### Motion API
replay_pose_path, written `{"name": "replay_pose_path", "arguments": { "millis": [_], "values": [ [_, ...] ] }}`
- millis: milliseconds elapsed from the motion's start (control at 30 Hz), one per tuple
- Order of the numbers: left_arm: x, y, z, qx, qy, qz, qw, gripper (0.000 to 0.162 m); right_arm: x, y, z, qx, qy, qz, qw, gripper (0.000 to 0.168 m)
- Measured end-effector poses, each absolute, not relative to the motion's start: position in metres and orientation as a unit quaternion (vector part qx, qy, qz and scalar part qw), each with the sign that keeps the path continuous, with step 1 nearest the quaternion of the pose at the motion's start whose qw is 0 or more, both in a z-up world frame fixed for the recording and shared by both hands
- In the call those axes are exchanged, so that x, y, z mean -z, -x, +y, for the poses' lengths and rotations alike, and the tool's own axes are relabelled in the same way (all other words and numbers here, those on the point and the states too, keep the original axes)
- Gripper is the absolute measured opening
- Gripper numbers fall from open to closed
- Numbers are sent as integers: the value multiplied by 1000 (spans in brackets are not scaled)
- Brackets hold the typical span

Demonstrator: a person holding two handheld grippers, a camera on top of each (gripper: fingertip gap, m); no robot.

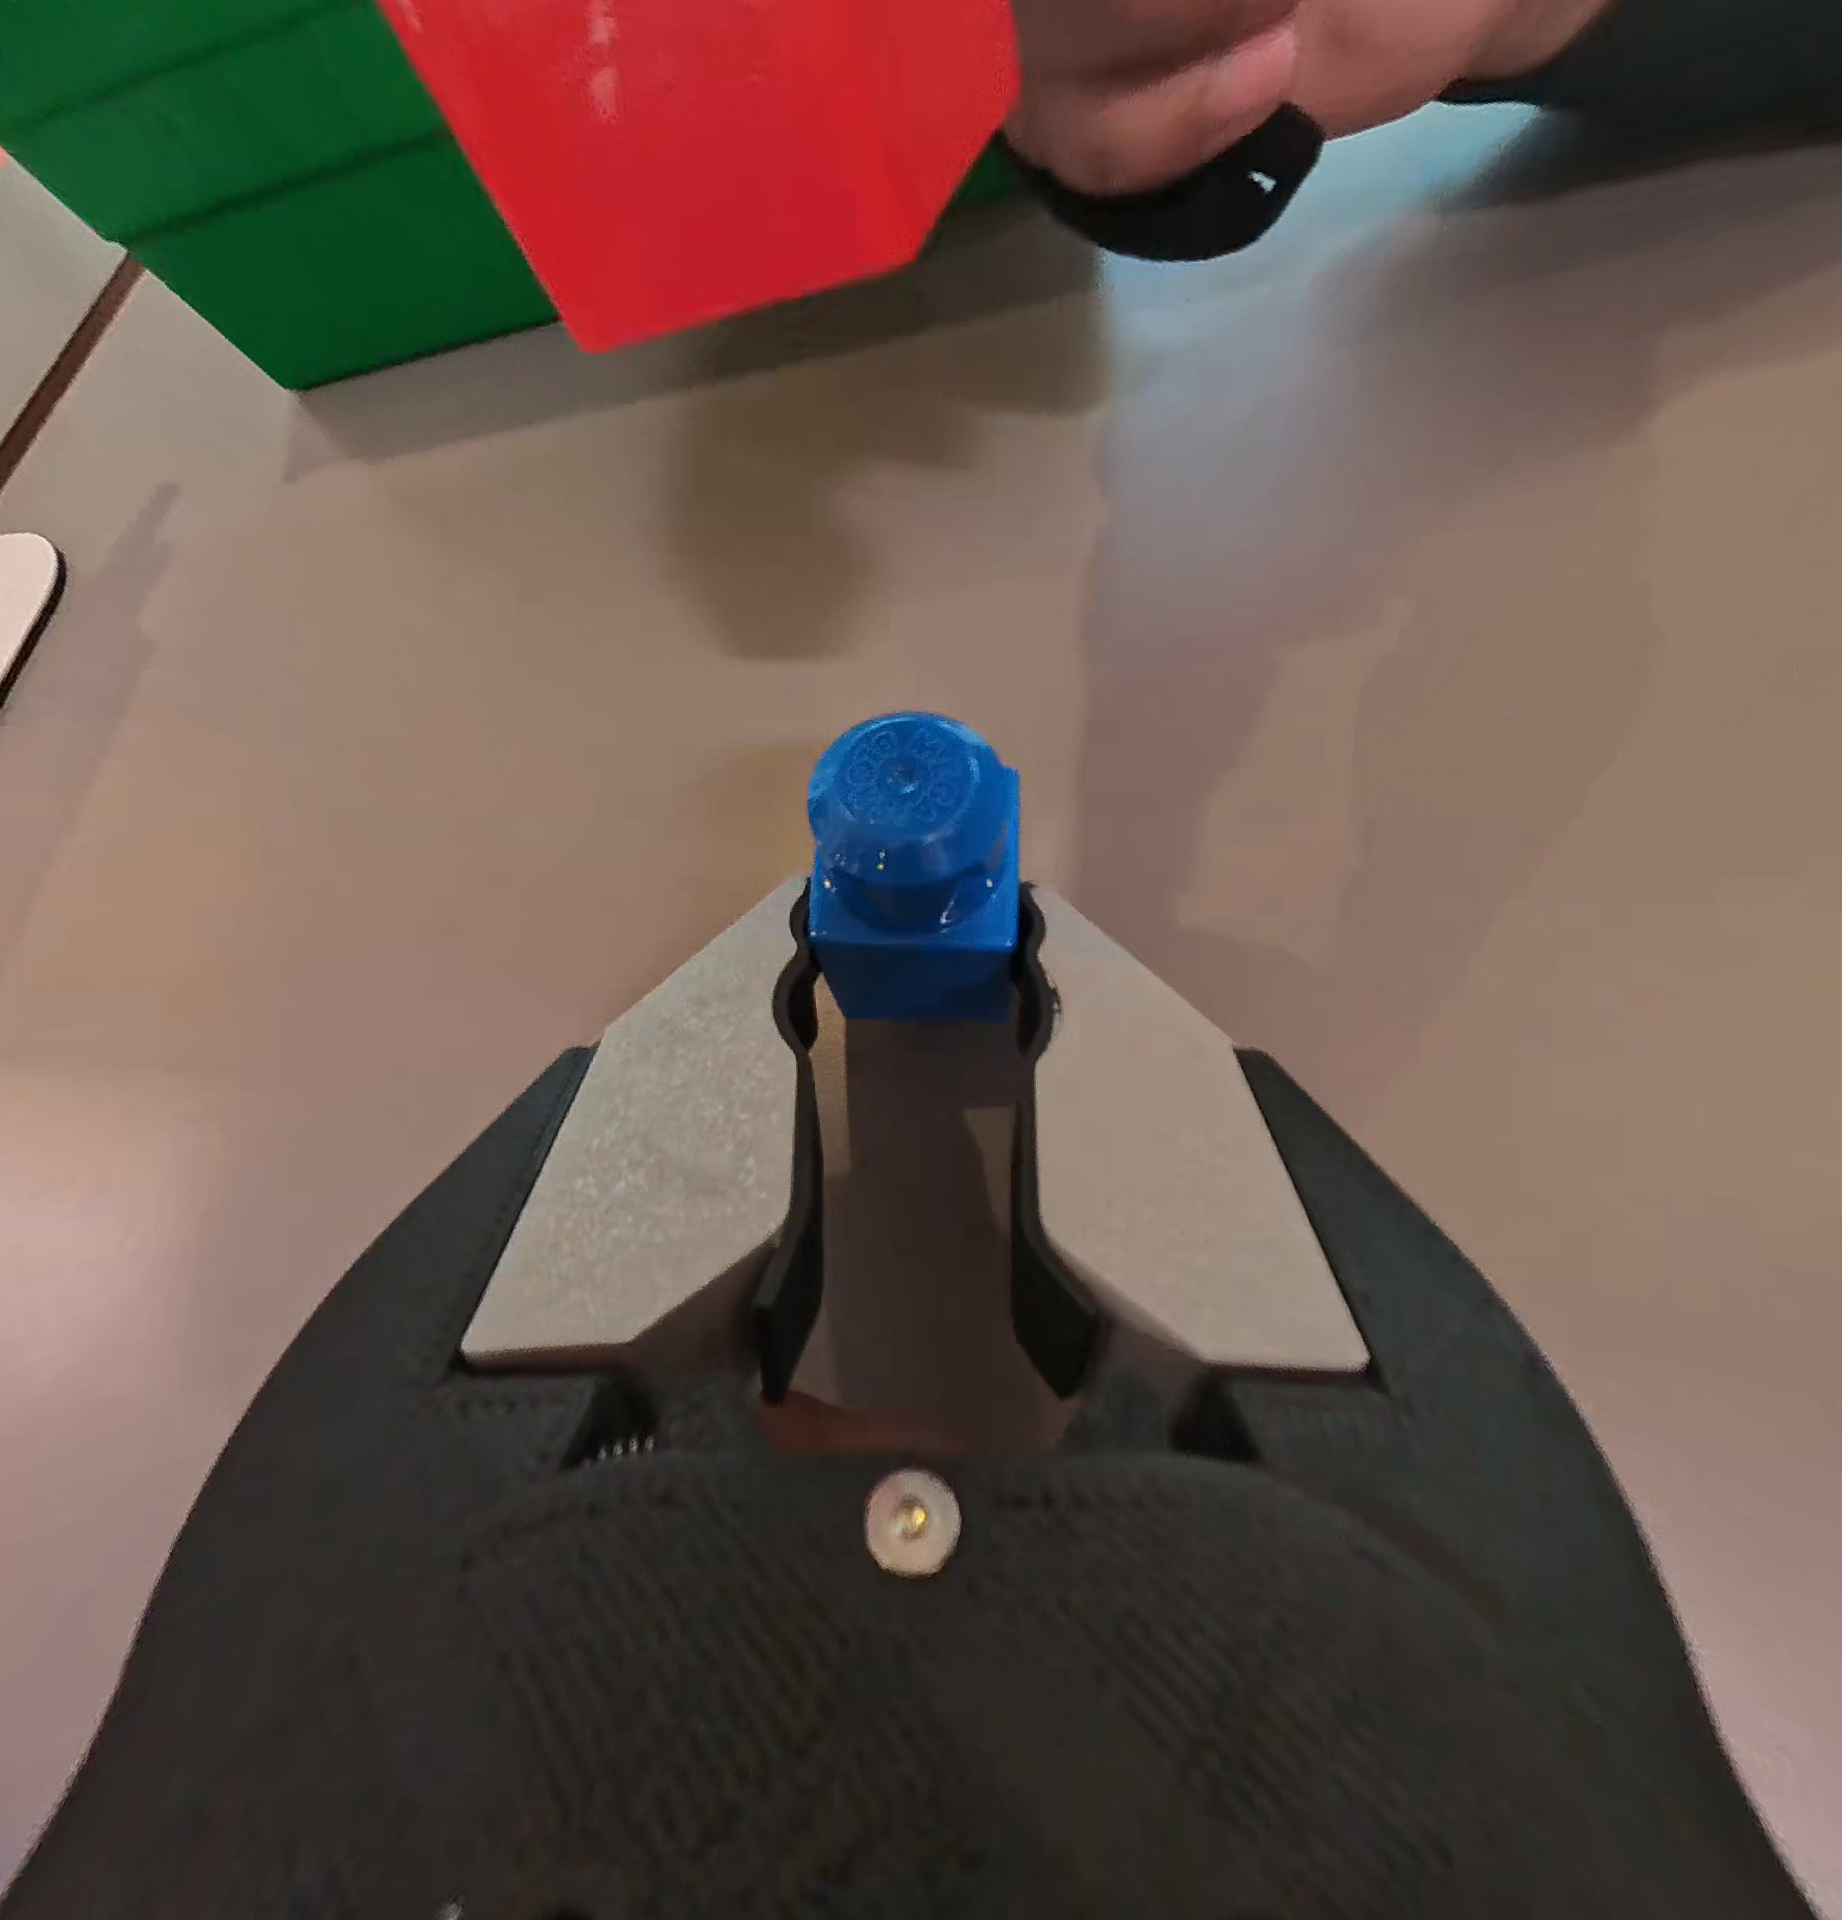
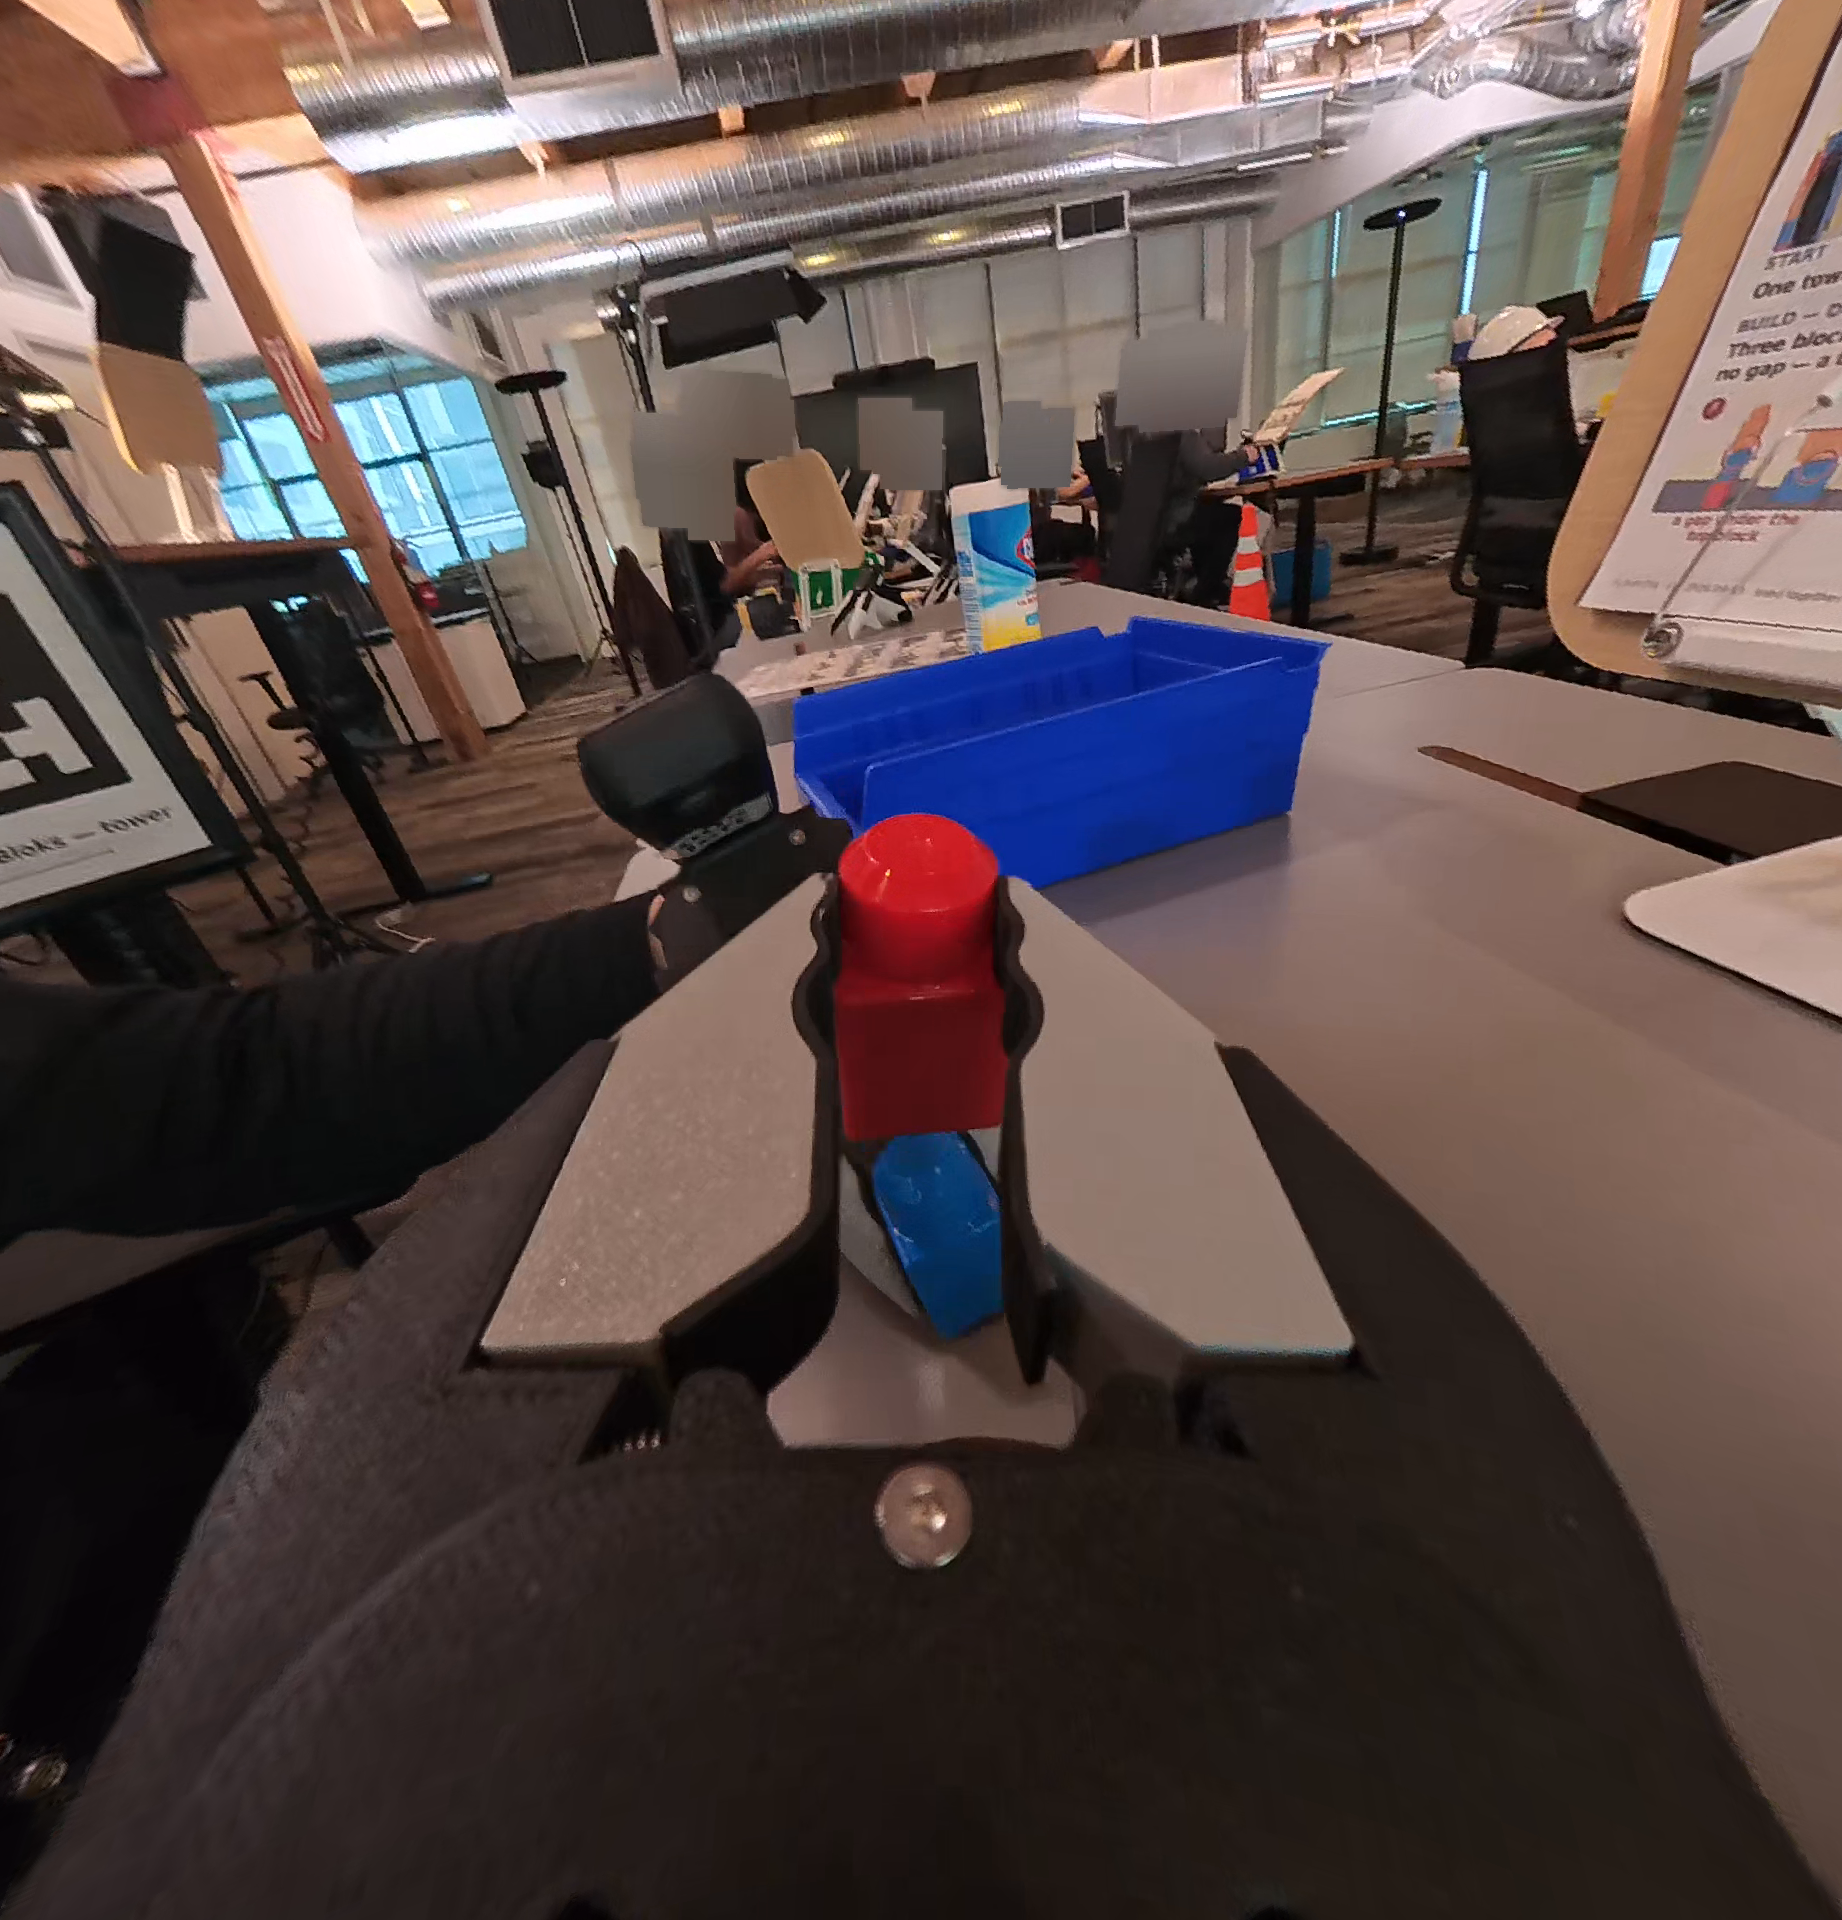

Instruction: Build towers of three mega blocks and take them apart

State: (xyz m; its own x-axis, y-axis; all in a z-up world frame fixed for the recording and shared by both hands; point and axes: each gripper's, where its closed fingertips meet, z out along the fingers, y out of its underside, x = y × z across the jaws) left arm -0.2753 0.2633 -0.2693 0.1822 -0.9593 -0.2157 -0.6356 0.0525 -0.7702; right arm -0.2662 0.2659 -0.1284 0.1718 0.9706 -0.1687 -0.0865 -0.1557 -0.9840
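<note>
Tongs both clenched: left gripper grasps blue block; right gripper grasps red block, bin at one o'clock.

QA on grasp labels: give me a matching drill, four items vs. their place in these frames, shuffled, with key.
Things:
1. blue block
2. red block
3. blue bin
4. green bin

Places:
A. on the table, ahead of the right gripper
B. clamped in the right gripper
C. clamped in the left gripper
D. top left of the left wrist view

Pairs: 1-C, 2-B, 3-A, 4-D
</note>
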Motion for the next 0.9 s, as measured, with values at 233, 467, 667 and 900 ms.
{"name": "replay_pose_path", "arguments": {
  "millis": [233, 467, 667, 900],
  "values": [
    [271, 273, 260, 209, 655, 613, 389, 35, 150, 285, 257, -486, 577, -436, 491, 26],
    [254, 263, 245, 294, 645, 591, 385, 34, 173, 298, 247, -444, 584, -491, 470, 25],
    [253, 263, 237, 309, 635, 600, 377, 34, 179, 298, 241, -452, 583, -505, 448, 26],
    [231, 261, 219, 398, 598, 583, 379, 34, 163, 294, 228, -506, 549, -502, 436, 26]
  ]
}}
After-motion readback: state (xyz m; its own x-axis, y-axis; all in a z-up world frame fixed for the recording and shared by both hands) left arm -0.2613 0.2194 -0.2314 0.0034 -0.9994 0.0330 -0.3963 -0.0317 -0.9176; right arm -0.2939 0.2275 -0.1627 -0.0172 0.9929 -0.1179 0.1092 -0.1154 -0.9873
